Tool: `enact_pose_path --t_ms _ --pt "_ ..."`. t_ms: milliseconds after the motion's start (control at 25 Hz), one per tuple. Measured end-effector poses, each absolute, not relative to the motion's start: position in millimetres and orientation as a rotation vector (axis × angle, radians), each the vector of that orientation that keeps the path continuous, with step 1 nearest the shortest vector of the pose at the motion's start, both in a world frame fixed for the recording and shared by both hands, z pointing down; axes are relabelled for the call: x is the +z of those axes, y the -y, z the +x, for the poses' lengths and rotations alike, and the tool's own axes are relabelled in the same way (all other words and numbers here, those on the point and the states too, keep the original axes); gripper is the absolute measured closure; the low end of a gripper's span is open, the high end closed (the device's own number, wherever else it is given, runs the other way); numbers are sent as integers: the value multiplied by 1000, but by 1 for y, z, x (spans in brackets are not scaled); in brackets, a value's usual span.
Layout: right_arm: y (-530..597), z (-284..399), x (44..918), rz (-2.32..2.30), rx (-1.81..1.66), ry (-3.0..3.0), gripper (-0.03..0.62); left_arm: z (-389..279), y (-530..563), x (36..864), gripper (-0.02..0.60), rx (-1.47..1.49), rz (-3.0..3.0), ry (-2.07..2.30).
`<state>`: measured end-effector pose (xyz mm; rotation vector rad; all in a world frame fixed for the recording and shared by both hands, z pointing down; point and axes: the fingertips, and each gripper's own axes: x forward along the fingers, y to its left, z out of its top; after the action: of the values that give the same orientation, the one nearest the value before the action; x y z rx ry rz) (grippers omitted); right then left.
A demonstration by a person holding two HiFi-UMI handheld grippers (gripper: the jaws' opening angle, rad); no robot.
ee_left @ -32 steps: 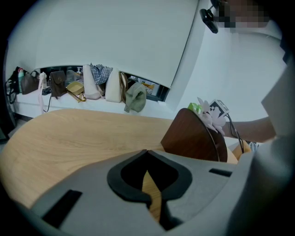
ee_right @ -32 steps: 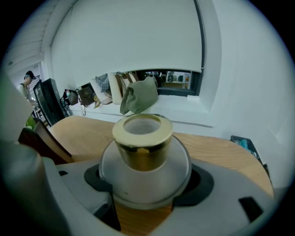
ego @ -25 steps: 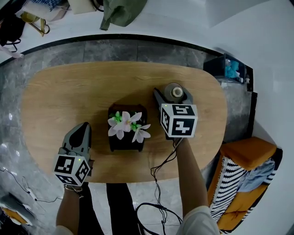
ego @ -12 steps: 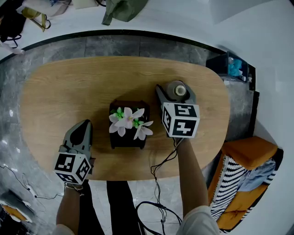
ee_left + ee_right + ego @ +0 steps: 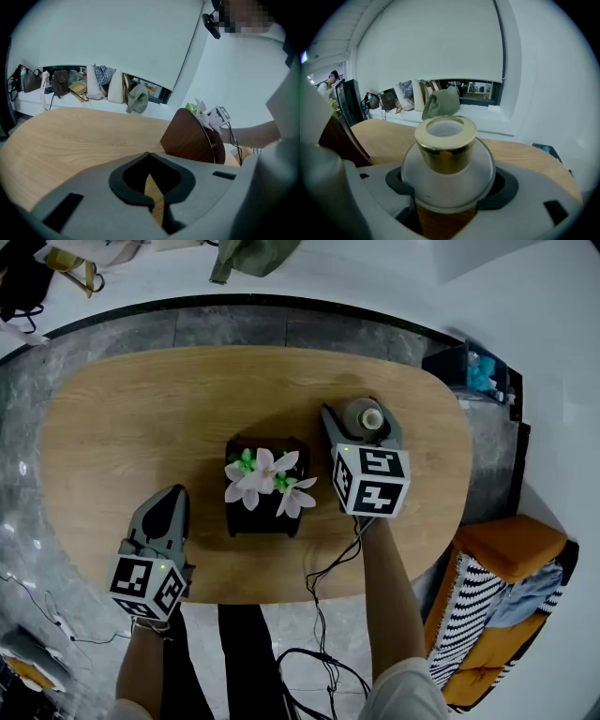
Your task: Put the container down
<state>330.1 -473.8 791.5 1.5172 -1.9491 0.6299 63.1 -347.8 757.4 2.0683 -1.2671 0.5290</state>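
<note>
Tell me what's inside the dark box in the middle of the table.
Pale pink flowers with green leaves stick out of the box. They cover its opening, so whatever holds them inside can't be seen.

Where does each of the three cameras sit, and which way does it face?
Head view: on the person's head, looking steeply down at the table; left tongs, right tongs and forearms show.
Left gripper view: on the left tongs, facing across the table past the flower box; its shut jaws show.
Right gripper view: on the right tongs, facing the gold-necked container they hold.
Shared: head and left gripper views both show the flower box.
</note>
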Motion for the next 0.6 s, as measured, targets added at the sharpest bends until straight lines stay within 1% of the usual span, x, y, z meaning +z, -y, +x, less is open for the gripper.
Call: enact_pose_path --t_ms 200,600 --pt "473 328 786 1520 561 1941 240 60 347 750 574 511 2077 1274" --pt "451 333 770 1591 567 1966 238 53 330 745 574 509 2101 1256"
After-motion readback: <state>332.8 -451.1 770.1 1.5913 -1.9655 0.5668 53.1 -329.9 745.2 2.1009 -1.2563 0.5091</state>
